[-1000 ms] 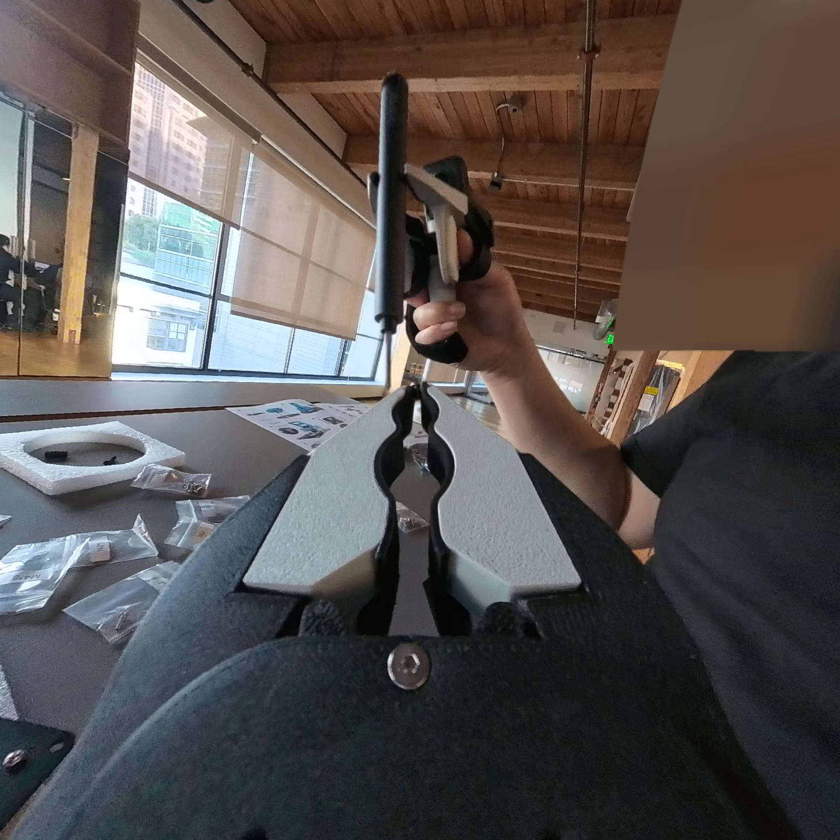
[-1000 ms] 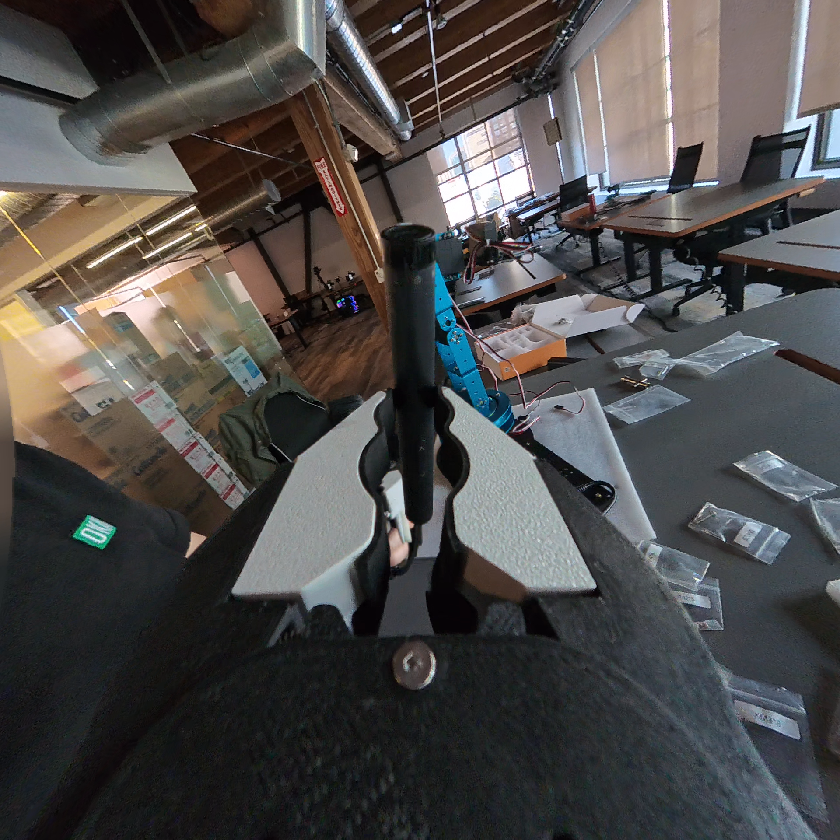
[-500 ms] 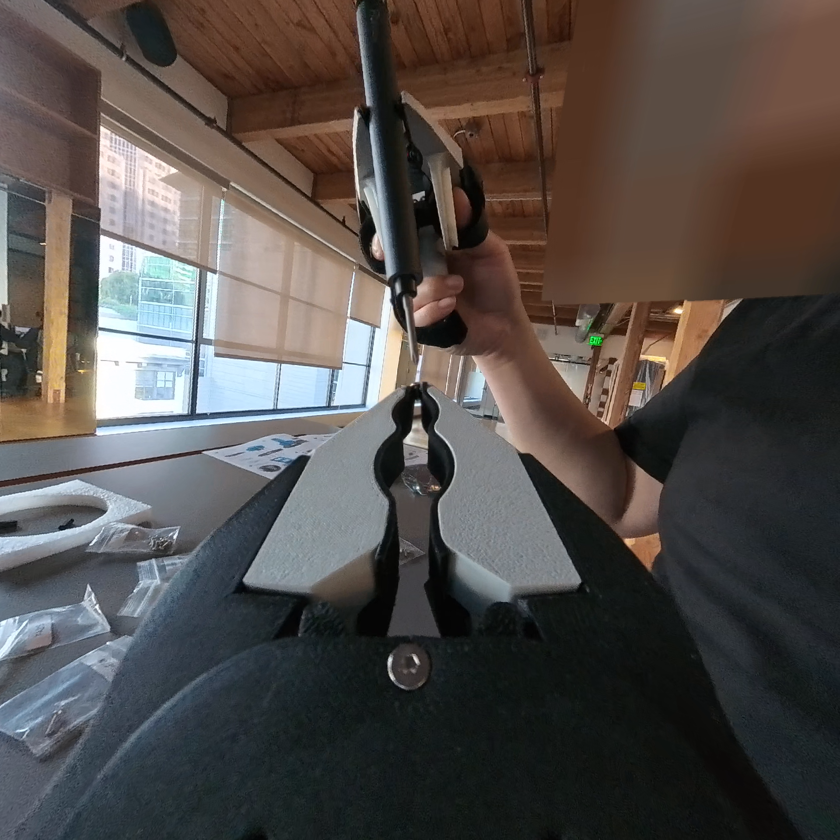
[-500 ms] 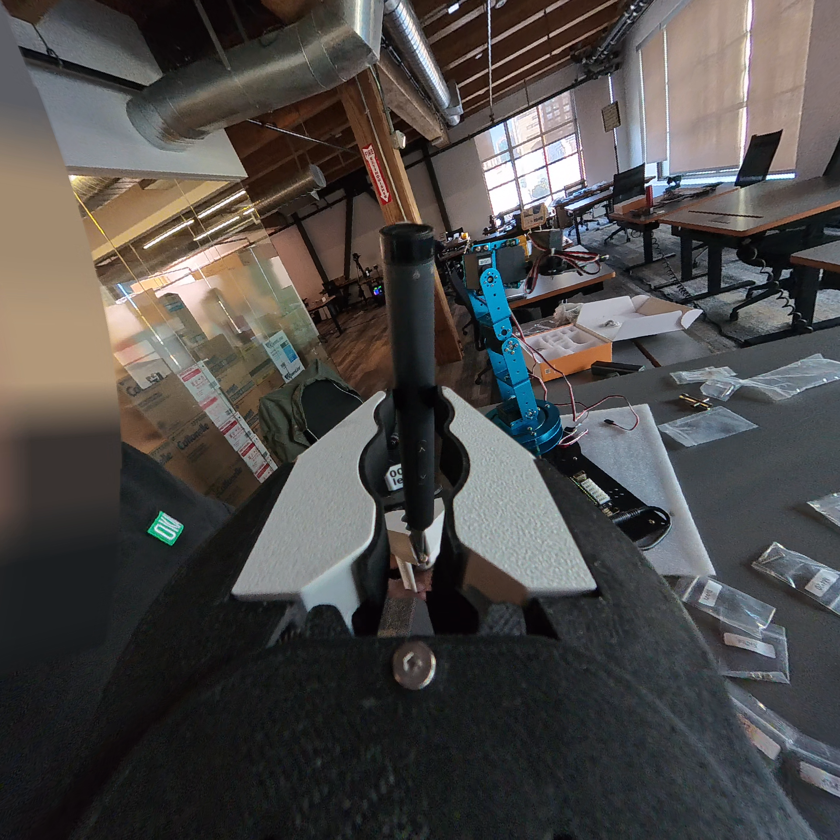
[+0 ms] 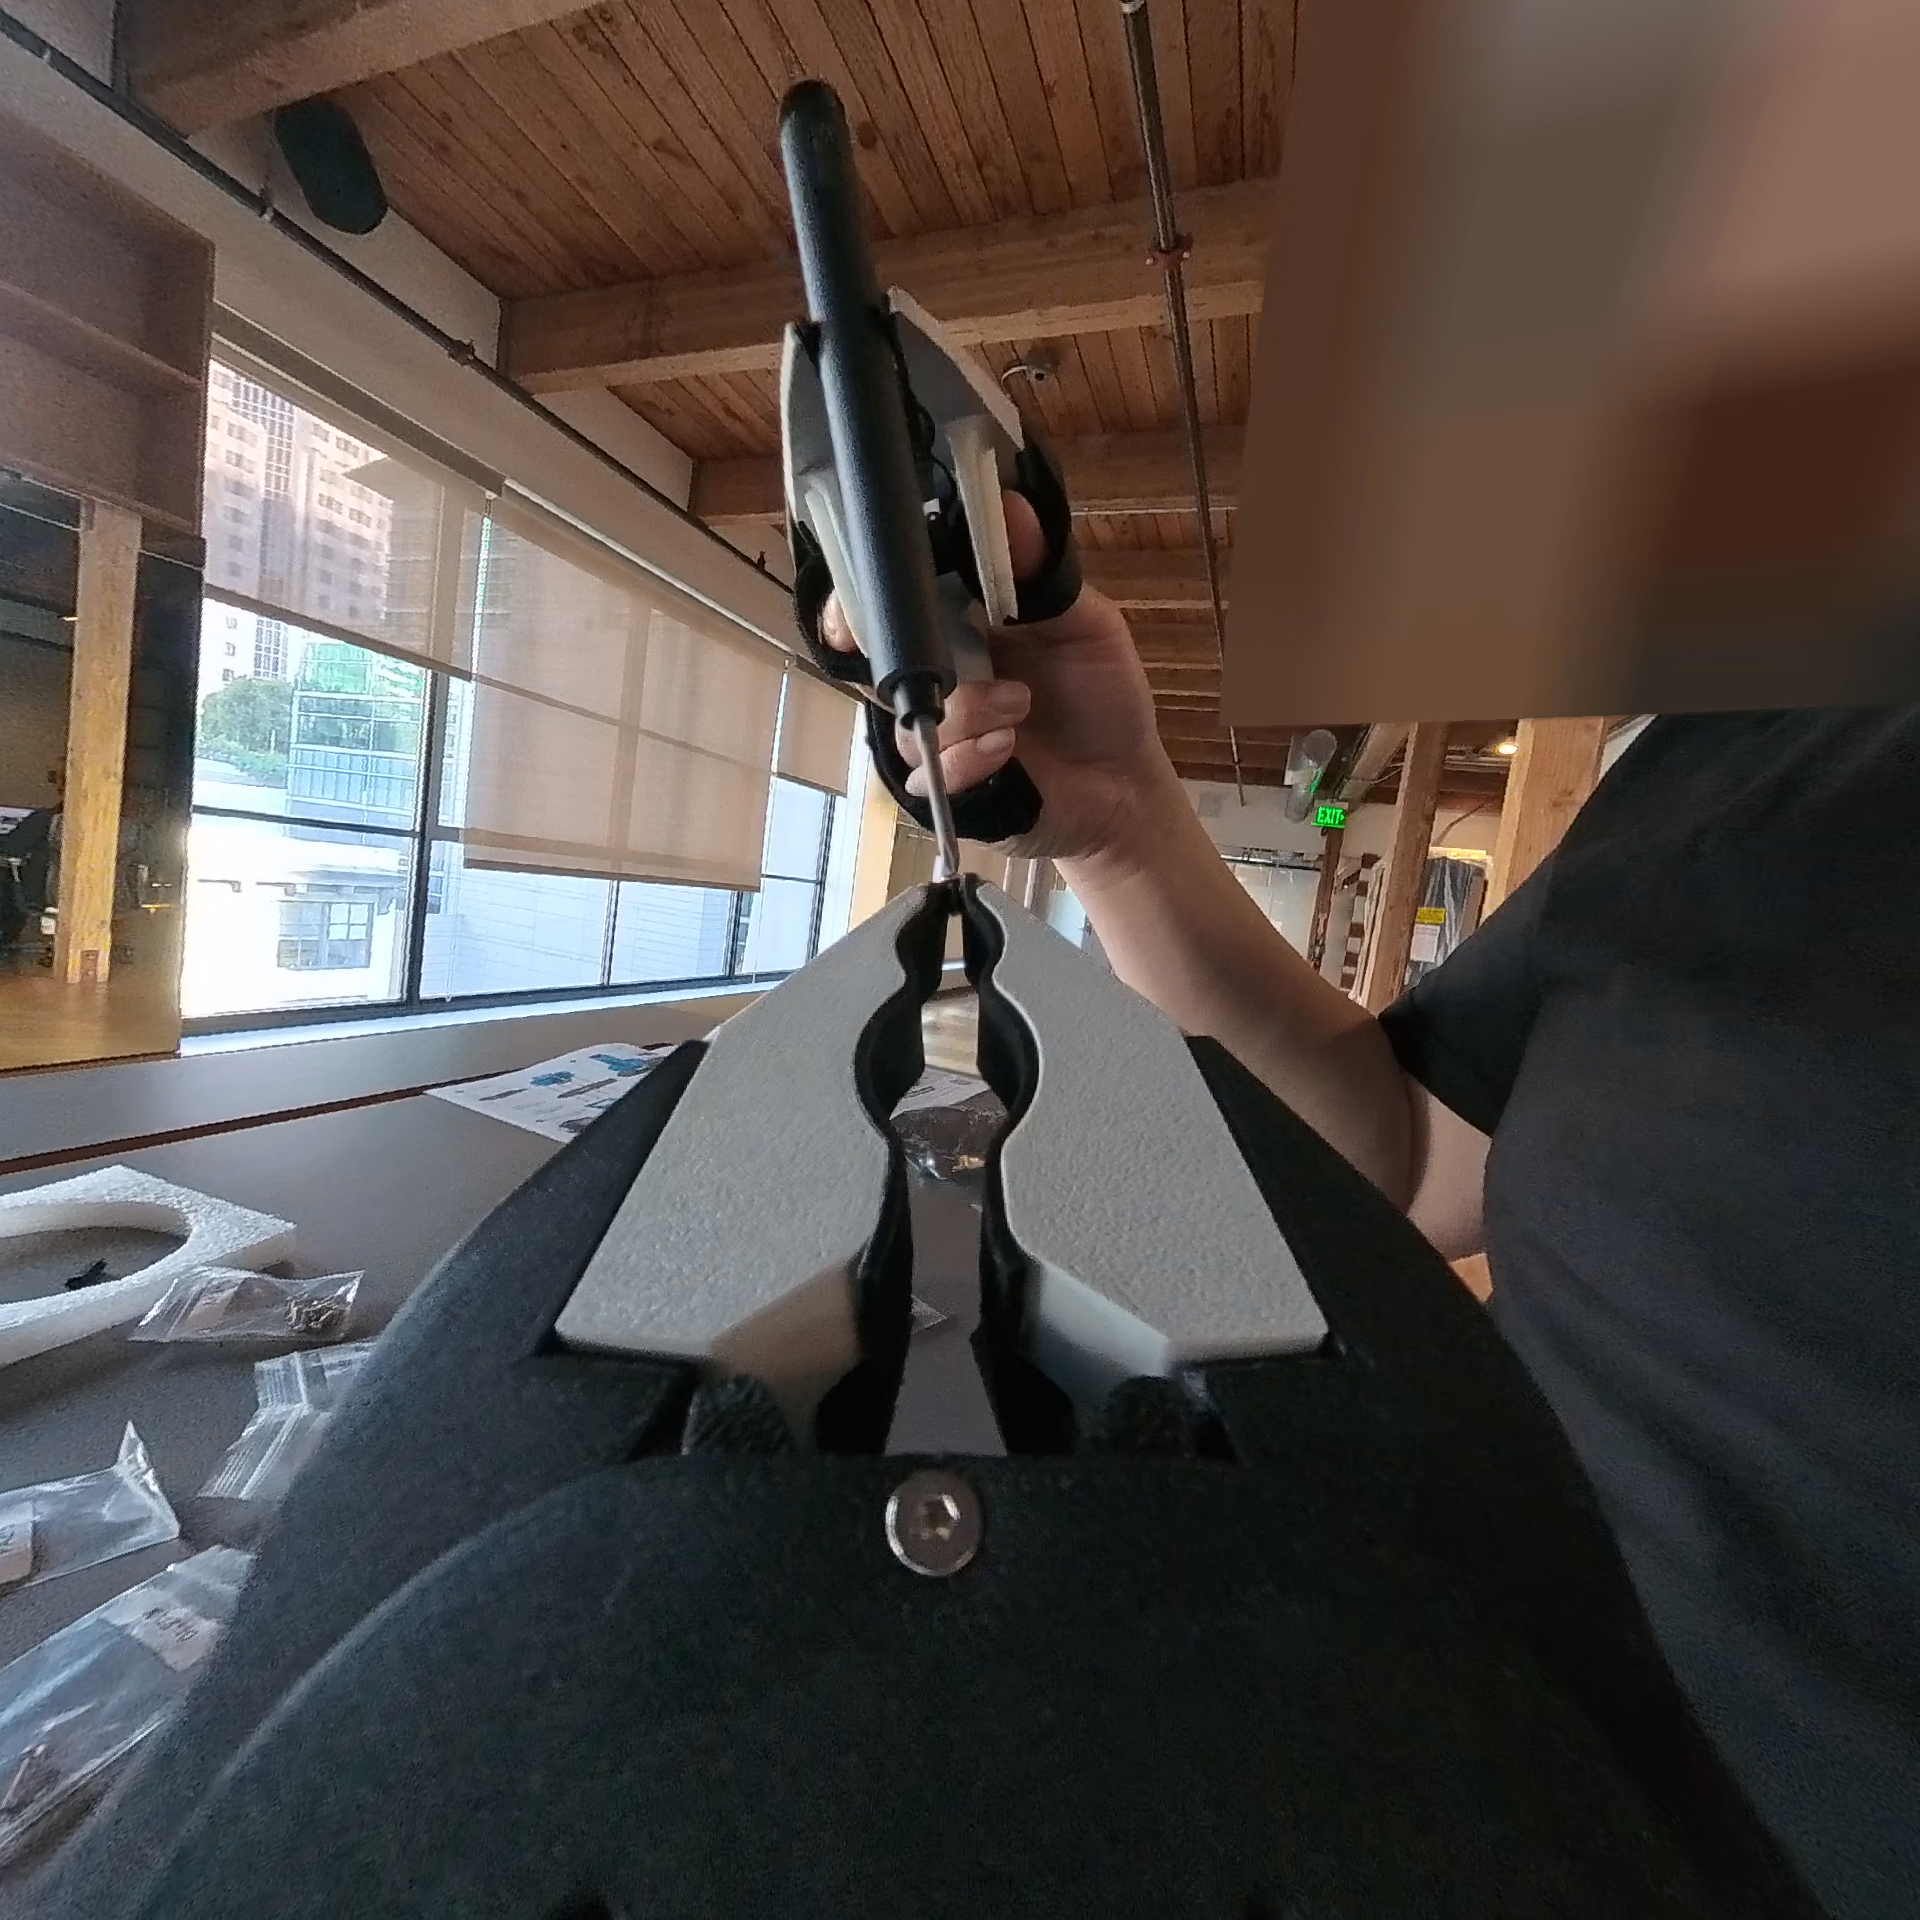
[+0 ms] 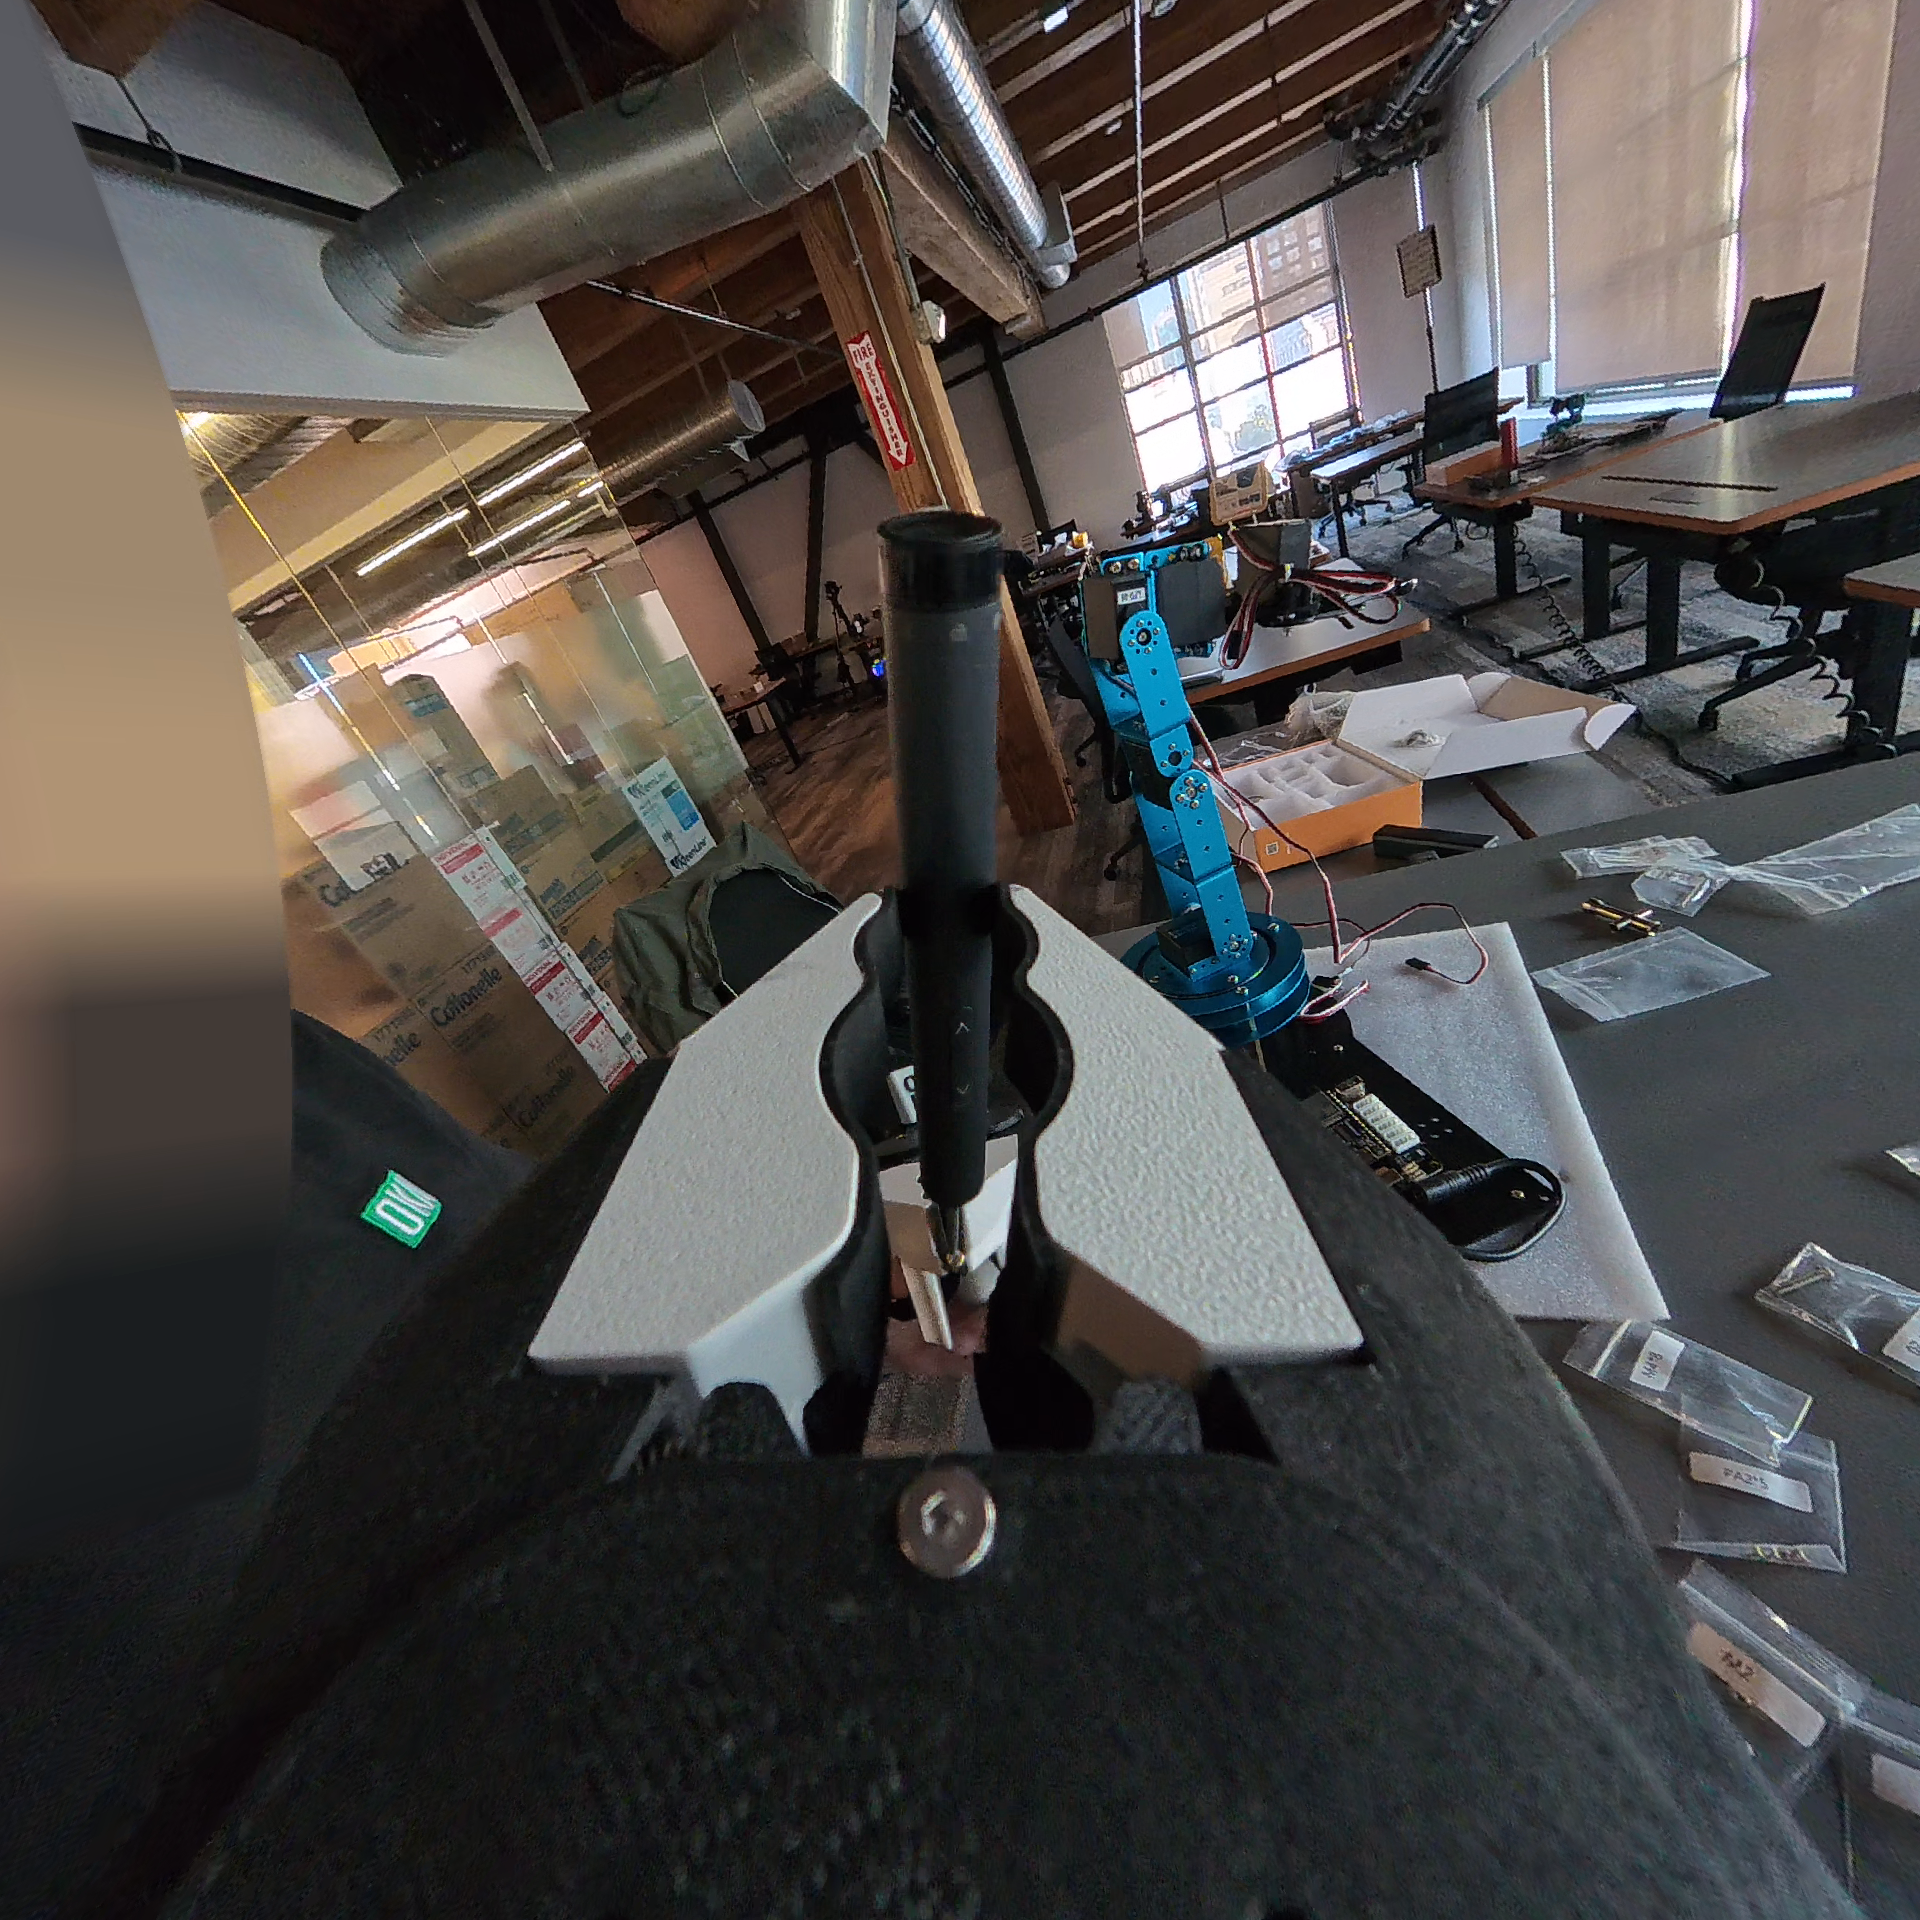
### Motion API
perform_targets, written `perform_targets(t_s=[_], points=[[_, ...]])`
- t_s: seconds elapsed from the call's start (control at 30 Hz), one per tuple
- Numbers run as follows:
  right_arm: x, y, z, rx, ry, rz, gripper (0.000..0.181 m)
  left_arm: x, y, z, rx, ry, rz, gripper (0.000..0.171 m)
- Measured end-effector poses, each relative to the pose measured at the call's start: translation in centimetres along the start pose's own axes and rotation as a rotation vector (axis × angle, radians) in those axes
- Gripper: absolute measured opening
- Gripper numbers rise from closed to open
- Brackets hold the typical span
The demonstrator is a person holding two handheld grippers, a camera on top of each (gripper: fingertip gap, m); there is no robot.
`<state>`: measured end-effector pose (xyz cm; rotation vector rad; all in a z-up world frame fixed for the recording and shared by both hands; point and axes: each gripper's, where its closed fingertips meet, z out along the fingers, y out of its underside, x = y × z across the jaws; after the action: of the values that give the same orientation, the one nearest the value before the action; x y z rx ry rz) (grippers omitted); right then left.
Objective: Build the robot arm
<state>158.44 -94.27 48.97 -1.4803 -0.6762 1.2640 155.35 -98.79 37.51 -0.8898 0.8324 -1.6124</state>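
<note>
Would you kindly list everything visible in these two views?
screwdriver: one, black, clamped in right gripper, tip at left gripper's fingertips
robot arm: one, blue, on table
foam sheet: one, white, under arm base
bags: several, clear, on table
foam ring: one, white, table
box: one, orange, open, behind arm
table: one, grey
left gripper: grey, shut
right gripper: grey
hand: holds right gripper

Both tongs, the left tongs [image 5: 961,891] and the right tongs [image 6: 943,902], have pale grey speckled fingers on black textured bodies. The screwdriver [image 6: 940,831] is matte black. At right of frame, the desk [image 6: 1714,1101] is dark grey, the robot arm [image 6: 1174,790] bright blue, and the foam sheet [image 6: 1496,1049] white.
</note>
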Motion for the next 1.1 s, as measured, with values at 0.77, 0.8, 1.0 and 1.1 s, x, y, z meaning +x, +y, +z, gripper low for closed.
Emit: perform_targets(t_s=[0.77, 0.8, 1.0, 1.1], points=[[-0.4, 0.3, 0.9, -0.032, -0.092, -0.028, 0.015, 0.2, 0.6, 0.5, -0.041, 0.043, -0.100, 0.012], [-0.1, 0.5, 1.0, -0.040, -0.082, -0.031, 0.015, 0.0, 0.9, 0.4, -0.050, 0.031, -0.104, 0.017], [0.9, 1.6, 1.6, -0.064, -0.098, -0.021, 0.015, -2.6, 1.2, -1.8, -0.121, -0.135, -0.060, 0.035], [2.0, 2.5, 2.3, -0.090, -0.122, -0.034, 0.015, -3.5, -1.0, -3.1, -0.155, -0.232, -0.007, 0.035]])
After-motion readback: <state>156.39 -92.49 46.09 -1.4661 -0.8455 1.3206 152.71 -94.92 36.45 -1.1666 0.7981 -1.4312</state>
